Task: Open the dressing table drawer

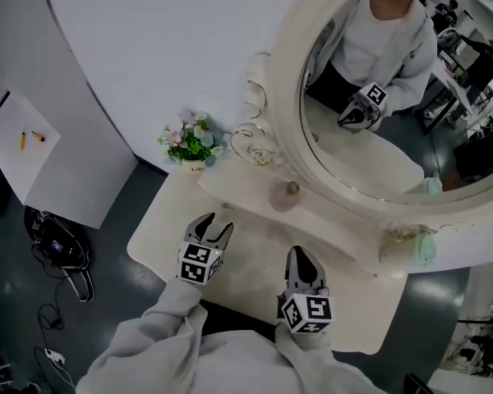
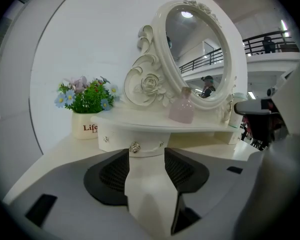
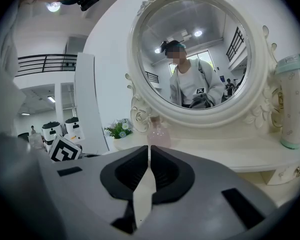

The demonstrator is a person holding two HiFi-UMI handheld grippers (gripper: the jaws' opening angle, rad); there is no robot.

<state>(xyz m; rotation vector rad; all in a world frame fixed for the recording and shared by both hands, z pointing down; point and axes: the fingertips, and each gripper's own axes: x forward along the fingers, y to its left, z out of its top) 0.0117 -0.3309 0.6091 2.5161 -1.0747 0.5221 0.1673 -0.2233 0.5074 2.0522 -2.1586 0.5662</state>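
Observation:
The white dressing table (image 1: pixel 251 257) carries a raised shelf (image 1: pixel 246 183) under an oval mirror. In the left gripper view the small drawer front (image 2: pixel 146 143) sits beneath that shelf, its silver knob (image 2: pixel 134 147) close ahead. My left gripper (image 2: pixel 146 150) stands open, level with the knob, which lies just beyond the gap between the jaw tips, apart from both. From the head view the left gripper (image 1: pixel 217 224) hovers over the tabletop's left part. My right gripper (image 1: pixel 303 257) is beside it, shut (image 3: pixel 148 147) with nothing between the jaws.
A flower pot (image 1: pixel 193 144) stands at the shelf's left end, a pink bottle (image 1: pixel 284 195) at its middle and a green bottle (image 1: pixel 423 249) at the right. Another drawer knob (image 3: pixel 296 171) shows at the right. Cables lie on the floor (image 1: pixel 62 253) left of the table.

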